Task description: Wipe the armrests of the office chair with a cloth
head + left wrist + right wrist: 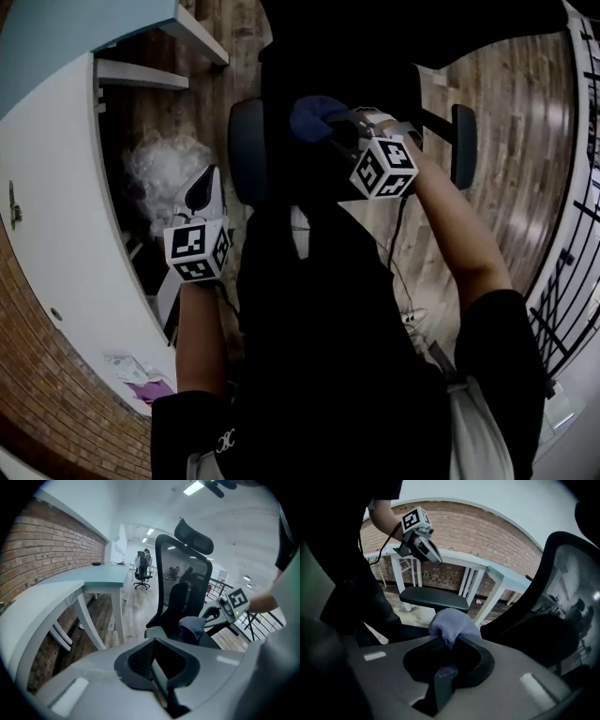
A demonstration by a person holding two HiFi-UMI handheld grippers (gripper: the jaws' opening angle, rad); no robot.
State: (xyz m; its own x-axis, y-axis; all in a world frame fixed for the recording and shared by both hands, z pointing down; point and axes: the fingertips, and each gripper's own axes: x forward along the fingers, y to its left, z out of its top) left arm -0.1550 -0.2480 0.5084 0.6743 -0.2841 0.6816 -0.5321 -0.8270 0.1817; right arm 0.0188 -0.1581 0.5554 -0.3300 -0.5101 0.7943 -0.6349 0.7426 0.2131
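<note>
Brick wall and white desk [454, 559] ahead, my right gripper [446, 641] pinches the blue cloth [452, 623] near the desk-side armrest [433, 599]; I'd press flat and sweep lengthwise, with the closed, empty left gripper [153, 663] held clear.

Grey left claw [200, 190], right claw [339, 129], b&w marker cubes [197, 251], black cable [398, 234], black short-sleeve tee [328, 375]

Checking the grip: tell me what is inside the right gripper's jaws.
A blue cloth, clamped by the right gripper; its bunched end sticks out. The pinched part is hidden.
</note>
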